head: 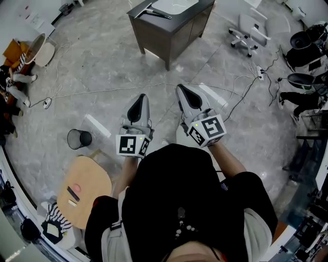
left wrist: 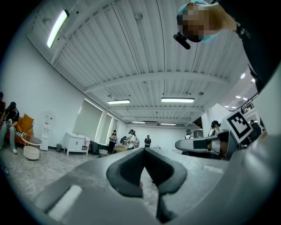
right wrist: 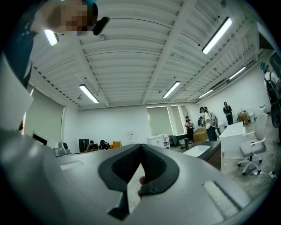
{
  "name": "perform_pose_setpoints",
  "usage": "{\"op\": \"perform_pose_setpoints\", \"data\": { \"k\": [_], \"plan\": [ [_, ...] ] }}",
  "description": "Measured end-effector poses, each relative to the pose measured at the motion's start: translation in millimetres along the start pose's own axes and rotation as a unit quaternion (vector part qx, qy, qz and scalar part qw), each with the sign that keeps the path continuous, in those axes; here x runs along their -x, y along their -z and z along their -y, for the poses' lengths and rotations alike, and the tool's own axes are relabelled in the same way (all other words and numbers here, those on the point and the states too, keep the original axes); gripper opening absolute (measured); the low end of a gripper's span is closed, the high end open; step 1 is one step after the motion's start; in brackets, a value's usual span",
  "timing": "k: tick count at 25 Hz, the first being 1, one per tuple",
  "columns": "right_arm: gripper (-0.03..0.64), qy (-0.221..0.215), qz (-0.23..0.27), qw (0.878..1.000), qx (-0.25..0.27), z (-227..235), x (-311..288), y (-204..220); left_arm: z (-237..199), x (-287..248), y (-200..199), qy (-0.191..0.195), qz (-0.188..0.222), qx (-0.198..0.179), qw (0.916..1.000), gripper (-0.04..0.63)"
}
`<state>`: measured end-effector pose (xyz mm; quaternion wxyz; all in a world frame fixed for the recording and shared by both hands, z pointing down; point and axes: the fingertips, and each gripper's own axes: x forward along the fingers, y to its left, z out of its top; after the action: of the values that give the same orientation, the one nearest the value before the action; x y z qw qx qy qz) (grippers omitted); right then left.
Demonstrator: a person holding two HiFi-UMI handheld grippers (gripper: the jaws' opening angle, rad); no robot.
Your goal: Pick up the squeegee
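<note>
Down at the near edge, both tools are held out level in front of the person. The left gripper (head: 140, 98) has its jaws pressed together with nothing between them, and its own view confirms it: pads meeting, just room beyond. The right gripper (head: 184, 88) is the same story, jaws closed tight and empty, and it sits a touch farther forward than its partner. Past the tips there is open grey floor (head: 102, 61) with a thin white cable (head: 102, 91) strung across it. Then comes the dark cabinet (head: 169, 33), well apart from both tools. On its top, near the left end beside the white basin (head: 177, 5), lies the squeegee (head: 154, 13). It is straight ahead, falling between the two lines the grippers point along and closer to the left one's. Its long axis runs across the view, roughly crosswise to both tools, with the handle trailing off to the right. By my read the left gripper is better lined up, though the right has a slight head start. Either one must open before it arrives.
</note>
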<state>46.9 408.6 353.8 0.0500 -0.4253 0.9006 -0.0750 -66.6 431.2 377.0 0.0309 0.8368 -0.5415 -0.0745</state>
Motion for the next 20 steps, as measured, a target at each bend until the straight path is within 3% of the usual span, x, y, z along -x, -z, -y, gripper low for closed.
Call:
{"op": "perform_pose_setpoints", "data": {
  "k": [7,20],
  "plan": [
    [0.002,0.006,-0.005,1.000,-0.006,36,-24,0,-3,-40,5,0.005,0.000,-0.001,1.0000,0.000],
    [0.003,-0.024,-0.016,1.000,-0.004,102,-92,-5,-24,-131,11,-0.009,-0.005,-0.004,0.9999,0.000]
  ]
}}
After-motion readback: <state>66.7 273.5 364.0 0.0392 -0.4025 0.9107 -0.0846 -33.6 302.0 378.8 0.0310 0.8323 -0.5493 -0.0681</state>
